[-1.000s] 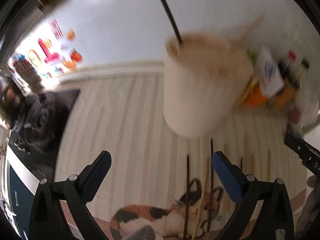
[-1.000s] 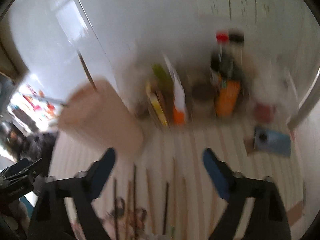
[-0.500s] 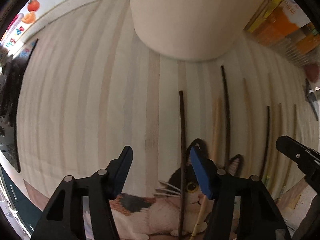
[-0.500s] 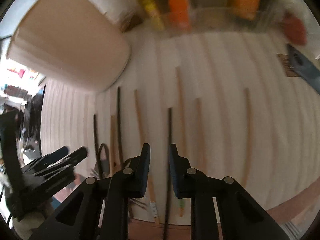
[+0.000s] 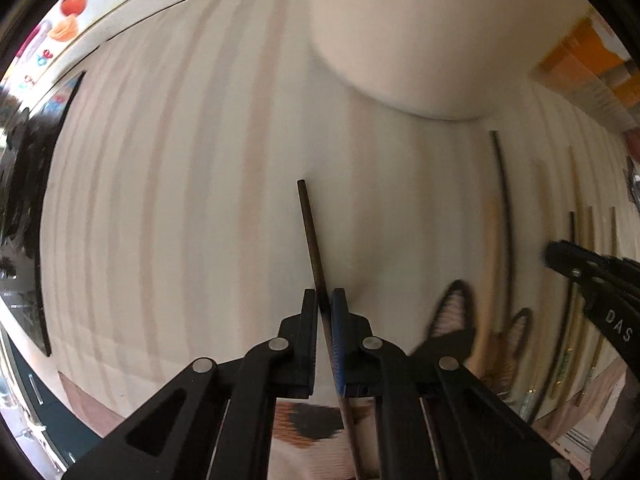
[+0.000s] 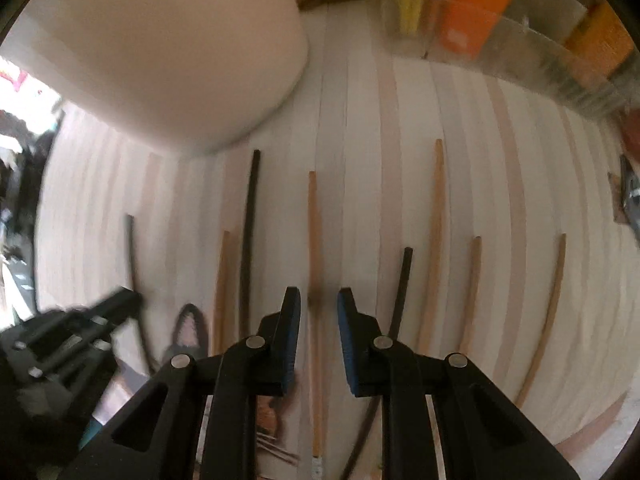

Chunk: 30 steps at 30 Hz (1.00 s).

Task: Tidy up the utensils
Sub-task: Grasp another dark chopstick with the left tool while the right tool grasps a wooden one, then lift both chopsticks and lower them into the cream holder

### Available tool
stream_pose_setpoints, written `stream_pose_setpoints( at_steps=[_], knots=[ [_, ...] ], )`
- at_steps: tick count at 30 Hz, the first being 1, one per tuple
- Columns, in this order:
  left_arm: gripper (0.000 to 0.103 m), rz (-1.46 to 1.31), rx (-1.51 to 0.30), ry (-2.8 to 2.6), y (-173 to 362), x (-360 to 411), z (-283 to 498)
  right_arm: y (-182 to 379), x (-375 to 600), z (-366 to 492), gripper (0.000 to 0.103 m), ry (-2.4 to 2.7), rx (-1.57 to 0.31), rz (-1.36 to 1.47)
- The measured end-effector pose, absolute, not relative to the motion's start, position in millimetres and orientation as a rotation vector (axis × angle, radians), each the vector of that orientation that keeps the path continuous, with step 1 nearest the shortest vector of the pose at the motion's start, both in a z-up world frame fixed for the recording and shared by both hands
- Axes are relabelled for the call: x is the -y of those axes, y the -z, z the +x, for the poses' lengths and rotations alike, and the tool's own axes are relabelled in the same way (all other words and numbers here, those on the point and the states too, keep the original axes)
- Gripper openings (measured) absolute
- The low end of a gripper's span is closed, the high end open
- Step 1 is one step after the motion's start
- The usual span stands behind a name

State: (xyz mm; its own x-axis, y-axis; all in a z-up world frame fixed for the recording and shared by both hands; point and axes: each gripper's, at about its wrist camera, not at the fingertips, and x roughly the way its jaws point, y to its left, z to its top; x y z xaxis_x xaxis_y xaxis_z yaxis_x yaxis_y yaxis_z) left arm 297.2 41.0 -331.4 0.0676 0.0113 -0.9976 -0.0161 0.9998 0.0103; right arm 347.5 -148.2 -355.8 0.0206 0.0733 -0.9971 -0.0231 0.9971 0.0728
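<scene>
Several chopsticks, dark and light wood, lie in a row on a striped mat. My left gripper [image 5: 325, 294] is shut on a dark chopstick [image 5: 310, 224] whose tip points towards a cream holder cup [image 5: 420, 32]. My right gripper [image 6: 318, 300] is open, its fingers on either side of a light wooden chopstick [image 6: 313, 232]. A black chopstick [image 6: 249, 216] lies to its left and another [image 6: 402, 280] to its right. The cup also shows in the right wrist view [image 6: 168, 48], at the upper left. The left gripper [image 6: 80, 332] shows there, at the lower left.
A clear organizer [image 6: 520, 32] with orange and yellow packets stands at the back right. The mat [image 5: 160, 200] has a cat print at its near edge [image 5: 456, 312]. A dark stove [image 5: 24, 184] lies at the far left. The right gripper [image 5: 592, 280] shows at the right edge.
My left gripper has gone down and closed on the dark chopstick. My right gripper has moved lower over the light chopstick and its jaws have opened a little.
</scene>
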Motion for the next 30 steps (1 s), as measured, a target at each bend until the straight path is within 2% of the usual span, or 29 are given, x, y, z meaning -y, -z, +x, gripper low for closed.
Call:
stream_pose_setpoints(
  at_steps=[1, 8, 20, 30],
  knots=[
    [0.004, -0.016, -1.506, -0.026, 331, -48, 295, 356, 147, 345, 0.007, -0.056, -1.552, 0.019],
    [0.005, -0.046, -1.512, -0.02, 328, -79, 287, 357, 145, 323, 0.007, -0.07, -1.636, -0.011],
    [0.005, -0.04, -1.522, -0.022, 331, -67, 300, 363, 137, 347, 0.007, -0.013, -1.699, -0.02],
    [0.005, -0.046, -1.534, -0.034, 331, -66, 297, 361, 130, 334, 0.007, 0.003, -1.693, -0.055]
  ],
)
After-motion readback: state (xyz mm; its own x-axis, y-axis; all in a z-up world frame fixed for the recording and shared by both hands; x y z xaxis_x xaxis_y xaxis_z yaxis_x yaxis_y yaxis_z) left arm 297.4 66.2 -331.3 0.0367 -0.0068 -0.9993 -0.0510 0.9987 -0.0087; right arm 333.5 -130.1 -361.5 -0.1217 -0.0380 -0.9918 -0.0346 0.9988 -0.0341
